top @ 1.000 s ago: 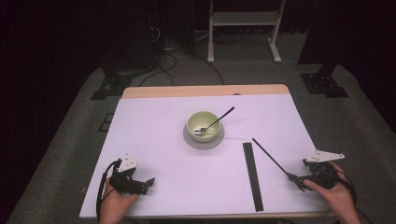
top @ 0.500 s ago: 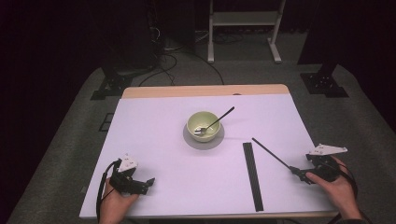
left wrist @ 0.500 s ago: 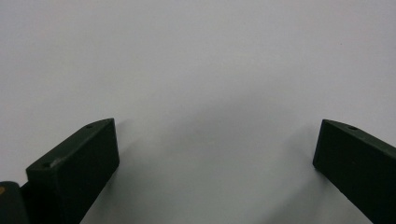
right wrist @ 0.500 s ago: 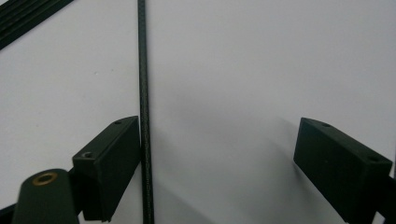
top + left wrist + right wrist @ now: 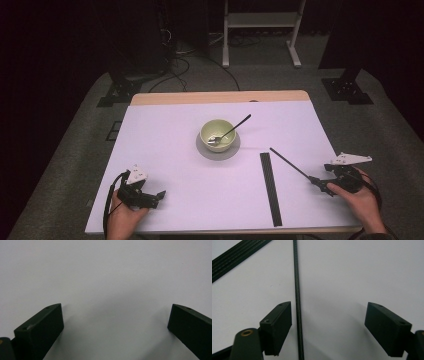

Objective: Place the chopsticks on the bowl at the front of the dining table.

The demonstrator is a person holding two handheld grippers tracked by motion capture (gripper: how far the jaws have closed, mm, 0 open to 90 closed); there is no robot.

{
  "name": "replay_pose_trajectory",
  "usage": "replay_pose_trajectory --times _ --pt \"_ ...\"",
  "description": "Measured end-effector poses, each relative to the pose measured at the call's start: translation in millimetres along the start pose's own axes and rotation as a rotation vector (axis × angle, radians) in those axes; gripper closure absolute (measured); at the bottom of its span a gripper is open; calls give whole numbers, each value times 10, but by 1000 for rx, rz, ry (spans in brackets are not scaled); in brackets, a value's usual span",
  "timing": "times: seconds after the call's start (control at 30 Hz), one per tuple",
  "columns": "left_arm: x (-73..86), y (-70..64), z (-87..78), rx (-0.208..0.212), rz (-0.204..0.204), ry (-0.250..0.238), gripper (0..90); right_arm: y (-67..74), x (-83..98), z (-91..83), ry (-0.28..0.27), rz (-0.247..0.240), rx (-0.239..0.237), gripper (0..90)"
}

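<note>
My right hand-held gripper [image 5: 328, 325] is spread wide, its jaws well apart and holding nothing. A thin black rod [image 5: 297, 300] runs between them, lying just beside the left-hand jaw in the right gripper view and well clear of the other; I cannot tell whether it touches that jaw. From the high view, the right hand-held gripper [image 5: 327, 189] sits low at the right side of the white table [image 5: 165, 135], my right hand [image 5: 361, 200] behind it, and the rod [image 5: 292, 165] slants away from it up and to the left, toward the middle of the table. Just left of the rod lies a flat black strip [image 5: 270, 187], running lengthwise toward me; in the right gripper view it crosses the upper left corner [image 5: 237, 258].

My left hand-held gripper [image 5: 115, 322] is also open, jaws far apart over bare white table. In the high view it [image 5: 159, 196] rests near the table's front left, held in my left hand [image 5: 125, 212].

Farther out, near the table's centre, a pale green bowl [image 5: 218, 135] stands on a grey round mat [image 5: 202, 149], with a spoon [image 5: 231, 130] leaning in it, handle pointing up and right.
</note>
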State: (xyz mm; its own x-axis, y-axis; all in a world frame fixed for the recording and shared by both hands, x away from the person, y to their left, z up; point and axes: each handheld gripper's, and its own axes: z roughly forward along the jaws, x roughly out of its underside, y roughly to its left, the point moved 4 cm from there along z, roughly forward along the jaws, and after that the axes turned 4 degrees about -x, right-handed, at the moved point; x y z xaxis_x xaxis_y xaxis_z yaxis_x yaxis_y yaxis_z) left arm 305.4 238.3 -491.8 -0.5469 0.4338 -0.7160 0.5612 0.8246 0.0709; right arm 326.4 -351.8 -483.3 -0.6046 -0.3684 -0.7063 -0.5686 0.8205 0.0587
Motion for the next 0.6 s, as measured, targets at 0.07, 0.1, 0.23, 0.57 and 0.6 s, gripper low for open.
replay_pose_trajectory --times 0.07,0.1,0.23,0.57,0.6 --pt "0 0 0 0 1 0 0 8 -7 0 -3 -1 -2 214" --pt "0 0 0 0 0 0 0 10 -9 1 -3 -1 -3 219" --pt "0 -1 1 0 -2 -2 0 20 -18 2 -4 -3 -11 237" --pt "0 -1 1 0 -1 -1 0 43 -77 0 -23 -6 -30 252" --pt "0 -1 1 0 -2 -2 0 45 -93 1 -27 -8 -30 252"
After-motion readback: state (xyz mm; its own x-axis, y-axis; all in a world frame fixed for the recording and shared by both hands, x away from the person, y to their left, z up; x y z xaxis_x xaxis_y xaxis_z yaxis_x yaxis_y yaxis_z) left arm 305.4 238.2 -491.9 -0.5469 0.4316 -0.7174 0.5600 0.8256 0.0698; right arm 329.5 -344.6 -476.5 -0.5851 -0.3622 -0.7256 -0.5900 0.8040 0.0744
